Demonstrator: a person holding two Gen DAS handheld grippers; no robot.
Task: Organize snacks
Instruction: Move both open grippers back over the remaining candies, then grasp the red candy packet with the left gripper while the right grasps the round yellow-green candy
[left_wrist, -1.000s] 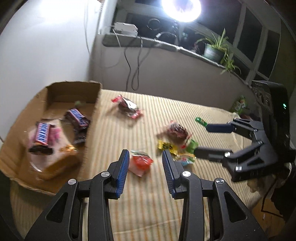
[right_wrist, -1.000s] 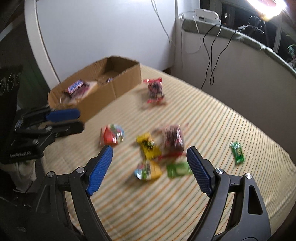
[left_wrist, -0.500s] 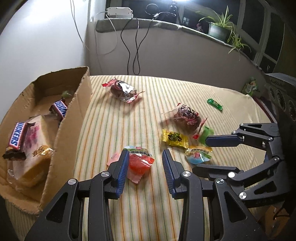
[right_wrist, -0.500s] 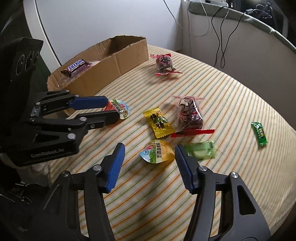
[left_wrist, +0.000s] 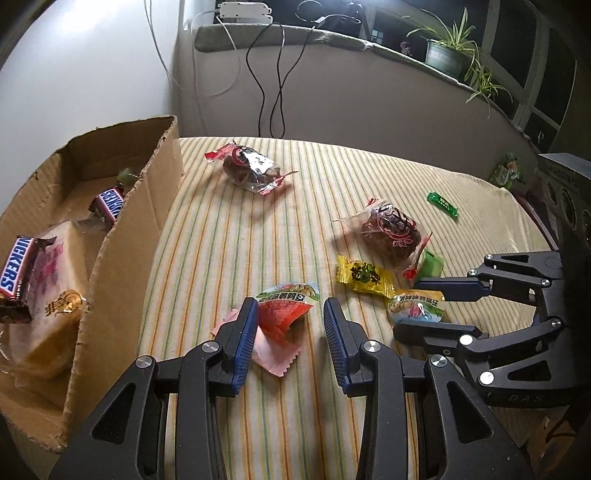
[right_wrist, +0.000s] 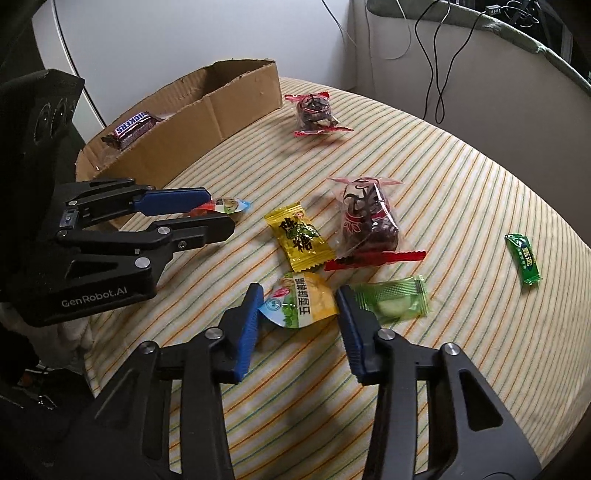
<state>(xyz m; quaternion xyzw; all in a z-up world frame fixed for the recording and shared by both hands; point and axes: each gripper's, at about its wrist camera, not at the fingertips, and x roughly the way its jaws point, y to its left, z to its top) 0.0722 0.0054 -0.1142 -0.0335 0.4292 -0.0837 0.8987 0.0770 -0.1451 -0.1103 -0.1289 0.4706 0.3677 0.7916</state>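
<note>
Item: left hand-held gripper (left_wrist: 290, 319). State: jaws moderately apart, straddling the red jelly cup (left_wrist: 284, 312), which lies on the striped bench (left_wrist: 229, 236) with a pink wrapper (left_wrist: 275, 356) beneath or just beside it. The left blue pad touches or nearly touches the cup's side; the right pad stands clear.

Item: right hand-held gripper (right_wrist: 299, 306). State: jaws likewise apart, bracketing the yellow jelly cup (right_wrist: 304, 304); nothing is gripped yet. The green packet (right_wrist: 393, 297) lies touching or just beside the right finger.

Item: cardboard box (left_wrist: 122, 266), at the bench's left edge. Contents: two Snickers bars (left_wrist: 16, 264) and a wrapped cake.

Items loose on the bench: yellow candy (right_wrist: 299, 236), two dark-fruit bags (right_wrist: 365, 218), a slim green bar (right_wrist: 522, 256).

Handling note, judged: both grippers appear set to close on their cups.
- Each cup probably wants centring between the pads before closing, so it does not squirt sideways.
- The left should bite the cup's body, not the foil rim, and avoid catching the pink wrapper.
- The right needs to keep its right finger off the green packet.
- Light pressure seems wise; the thin cups likely deform.
- The two grippers sit near each other, so lifting one at a time toward the box lessens the risk of collision.
</note>
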